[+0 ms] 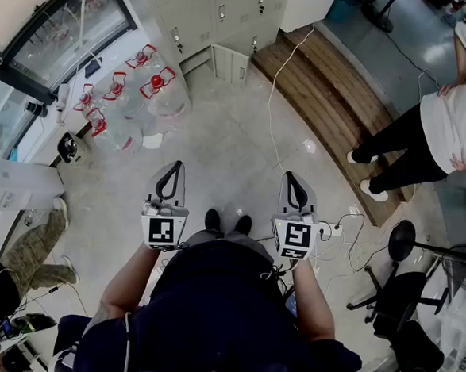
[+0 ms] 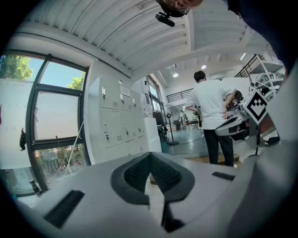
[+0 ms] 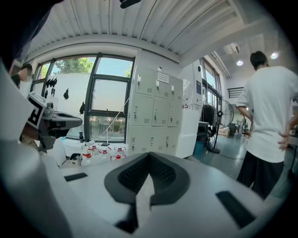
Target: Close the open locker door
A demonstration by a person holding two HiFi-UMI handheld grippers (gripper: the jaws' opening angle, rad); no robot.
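Closest in, the left gripper (image 1: 173, 166) and the right gripper (image 1: 292, 176) are held side by side and a little apart. Each has its jaws closed tip to tip with nothing between them, as both gripper views show. Each carries a marker cube (image 1: 162, 230) with a black-and-white square pattern and no readable words. The wearer's dark shoes (image 1: 227, 221) stand between the grippers on the grey floor (image 1: 220, 148). Ahead, the floor lies open as a broad lane toward the lockers, crossed only by a pale cable (image 1: 273, 120) that snakes down from the far end. On the left the lane is edged by a cluster of clear water bottles (image 1: 148, 84) with red handles. On the right its edge is a slatted wooden platform (image 1: 327, 92) that runs diagonally. A person in a white shirt (image 1: 452, 125) stands at the platform's outer side, well apart from the grippers. A black office chair (image 1: 404, 293) sits nearer on the right, among tangled wires. At the far end, the open locker door (image 1: 228, 64) swings out from the bottom row of the pale lockers (image 1: 221, 9), just right of the bottles. In the right gripper view a notice (image 3: 163, 77) is fixed on an upper locker, too small to read.
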